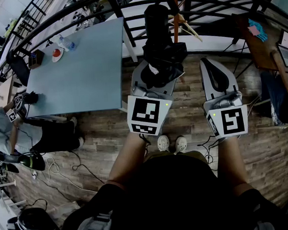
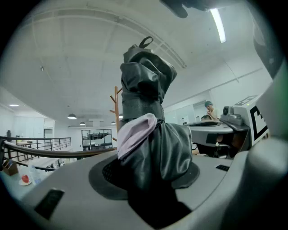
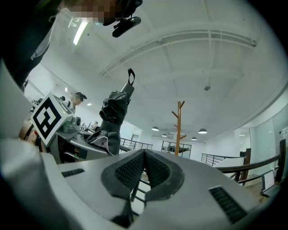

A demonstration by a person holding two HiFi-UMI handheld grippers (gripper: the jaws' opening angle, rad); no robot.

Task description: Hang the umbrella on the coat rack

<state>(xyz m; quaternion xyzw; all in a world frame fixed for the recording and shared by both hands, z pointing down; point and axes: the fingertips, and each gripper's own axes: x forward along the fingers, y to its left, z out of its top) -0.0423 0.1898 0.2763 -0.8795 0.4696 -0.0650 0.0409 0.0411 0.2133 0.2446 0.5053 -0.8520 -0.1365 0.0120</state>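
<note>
A folded black umbrella [image 1: 157, 33] stands upright between the jaws of my left gripper [image 1: 160, 73], which is shut on its lower part. In the left gripper view the umbrella [image 2: 146, 90] fills the middle, with a pale lilac fold at the pads and a small loop at its top. The wooden coat rack [image 1: 175, 13] stands just beyond it by the railing, seen behind the umbrella [image 2: 116, 105] and further off to the right [image 3: 179, 126]. My right gripper [image 1: 214, 66] is beside the left one, shut with nothing between its pads [image 3: 135, 168]. The umbrella [image 3: 114, 110] shows at its left.
A blue-grey table [image 1: 82, 67] with a red object [image 1: 56, 53] and a bottle stands at the left. A dark railing [image 1: 79, 9] curves across the far side. One person crouches at the left [image 1: 18, 129]; another sits at a desk on the right [image 1: 278, 79]. Cables lie on the wooden floor.
</note>
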